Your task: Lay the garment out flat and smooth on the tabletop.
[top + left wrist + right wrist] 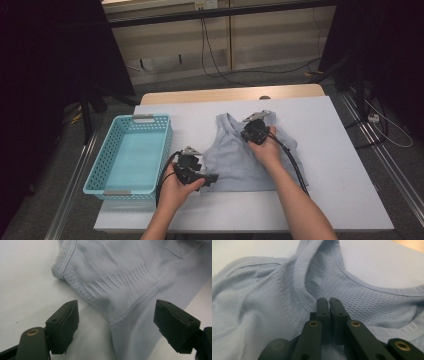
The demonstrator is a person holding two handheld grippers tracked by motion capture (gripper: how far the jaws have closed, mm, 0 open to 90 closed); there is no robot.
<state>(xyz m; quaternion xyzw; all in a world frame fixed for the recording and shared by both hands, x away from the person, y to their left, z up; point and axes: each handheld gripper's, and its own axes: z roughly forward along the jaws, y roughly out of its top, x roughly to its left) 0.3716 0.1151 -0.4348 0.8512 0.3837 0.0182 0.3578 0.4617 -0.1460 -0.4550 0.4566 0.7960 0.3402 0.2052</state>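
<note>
A light blue sleeveless top (235, 162) lies flat on the white table (340, 150), neck toward the far side. My right gripper (248, 132) rests on its upper part, near the neckline. In the right gripper view its jaws (329, 301) are pressed together, pinching the ribbed neckline edge of the top (262, 310). My left gripper (212, 179) lies low at the top's near left corner. Its jaws (116, 306) stand wide open, with the hem of the top (130, 272) reaching between them, untouched by the pads.
A turquoise plastic basket (95, 175) stands on the table's left side, close to my left hand. A cable trails from each gripper along the forearms. The wooden table edge (225, 94) runs along the back.
</note>
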